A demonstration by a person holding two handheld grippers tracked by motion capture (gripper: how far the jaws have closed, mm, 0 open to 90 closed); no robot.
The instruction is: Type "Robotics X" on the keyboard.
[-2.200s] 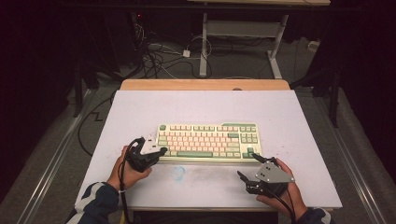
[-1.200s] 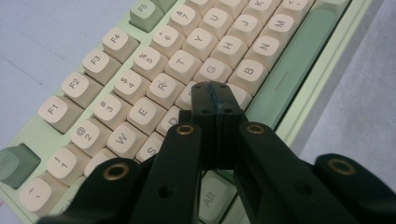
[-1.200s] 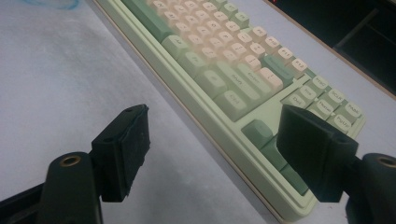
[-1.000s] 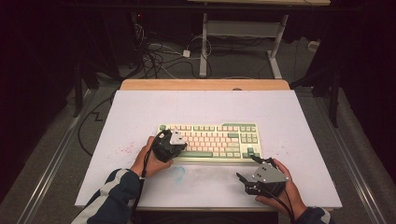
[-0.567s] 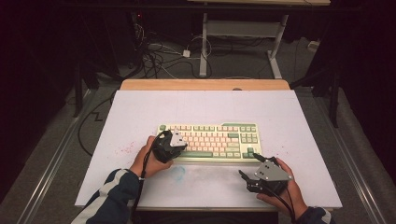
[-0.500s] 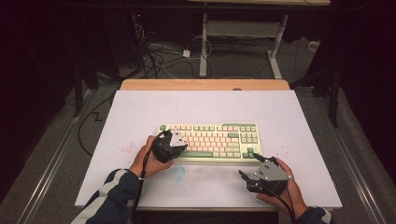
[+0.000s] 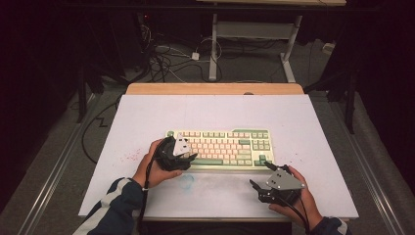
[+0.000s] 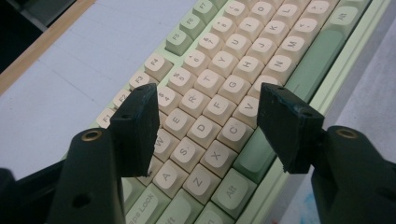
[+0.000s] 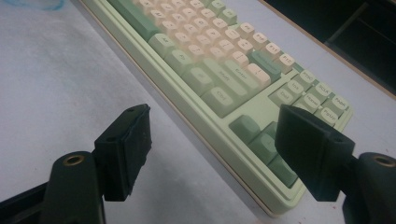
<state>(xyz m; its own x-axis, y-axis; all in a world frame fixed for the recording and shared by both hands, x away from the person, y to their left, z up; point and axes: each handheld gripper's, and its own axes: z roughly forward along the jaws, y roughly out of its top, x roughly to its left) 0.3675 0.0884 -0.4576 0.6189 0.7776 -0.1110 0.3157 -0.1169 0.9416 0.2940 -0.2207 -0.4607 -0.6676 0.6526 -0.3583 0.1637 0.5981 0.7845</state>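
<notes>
Keyboard (image 7: pixel 220 148) was seen lying flat on the white table sheet (image 7: pixel 147 117), near the front edge. Left gripper (image 8: pixel 205 116) was held over the left-hand letter keys, jaws spread after just having opened, nothing pinched between them. Right gripper (image 9: pixel 215 149) was parked just off the front right corner, jaws spread, empty. Keyboard was judged rigid, moderately heavy, with smooth plastic sides; keycaps could pop off if pinched. A grip on the case edges at both short ends was judged best.
</notes>
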